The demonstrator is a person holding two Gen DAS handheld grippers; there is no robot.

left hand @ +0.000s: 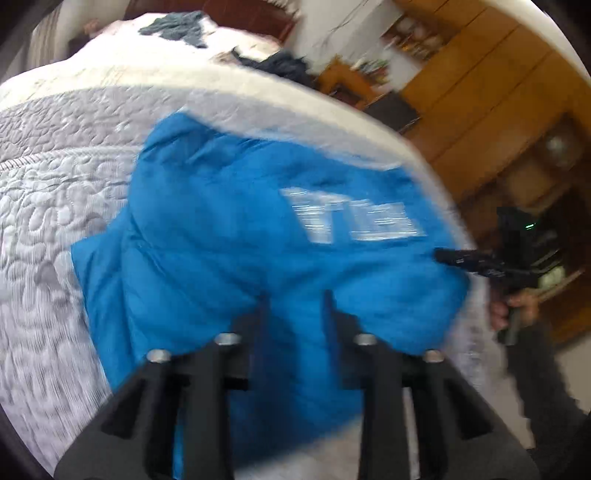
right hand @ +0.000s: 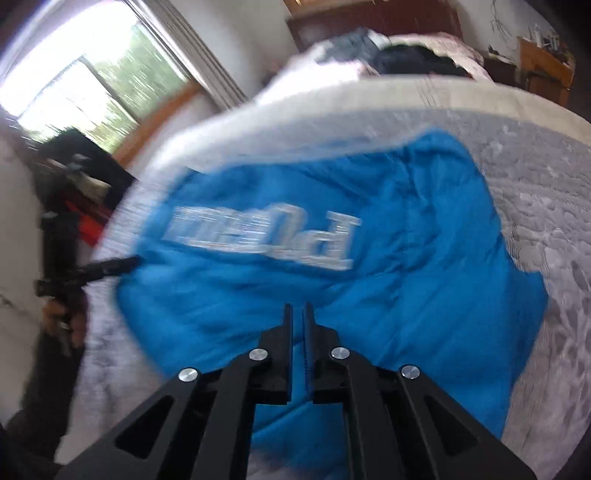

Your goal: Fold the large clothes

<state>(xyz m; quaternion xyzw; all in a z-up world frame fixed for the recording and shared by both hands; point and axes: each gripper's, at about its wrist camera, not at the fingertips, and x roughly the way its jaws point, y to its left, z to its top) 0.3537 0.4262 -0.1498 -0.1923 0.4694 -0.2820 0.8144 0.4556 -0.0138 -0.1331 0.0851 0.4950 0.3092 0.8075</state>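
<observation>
— Both grippers are at the blue jacket. How does the left gripper (left hand: 295, 299) stand?

— Its two black fingers are spread apart in the left wrist view, with blue cloth filling the gap between them and running down between the linkages. Whether the pads actually pinch the cloth I cannot tell; the fingertips are blurred.

— And the right gripper (right hand: 298, 314)?

— Nearly closed. Only a thin slot is left between the fingers, and a blue strip of fabric shows inside that slot, so it is clamped on the jacket's near edge.

— Where does the jacket (left hand: 229, 221) lie?

— Spread on the grey quilted bedspread (left hand: 48, 192), close to the near side of the bed. It is puffy and rumpled, with white lettering (left hand: 351, 218) across the upper surface, too smeared to read in full. From the right wrist view the lettering appears upside down.

— What else is on the bed?

— Farther back, past a cream band of the cover, lie a grey-blue garment (left hand: 177, 27) and a dark garment (left hand: 284, 64), well apart from the jacket.

— Can each camera see the other tool?

— Yes. The right gripper's tip touches the jacket's right edge in the left view, with a hand (left hand: 517, 306) gripping the handle below. A window (right hand: 85, 85) is bright behind the left tool in the right view.
</observation>
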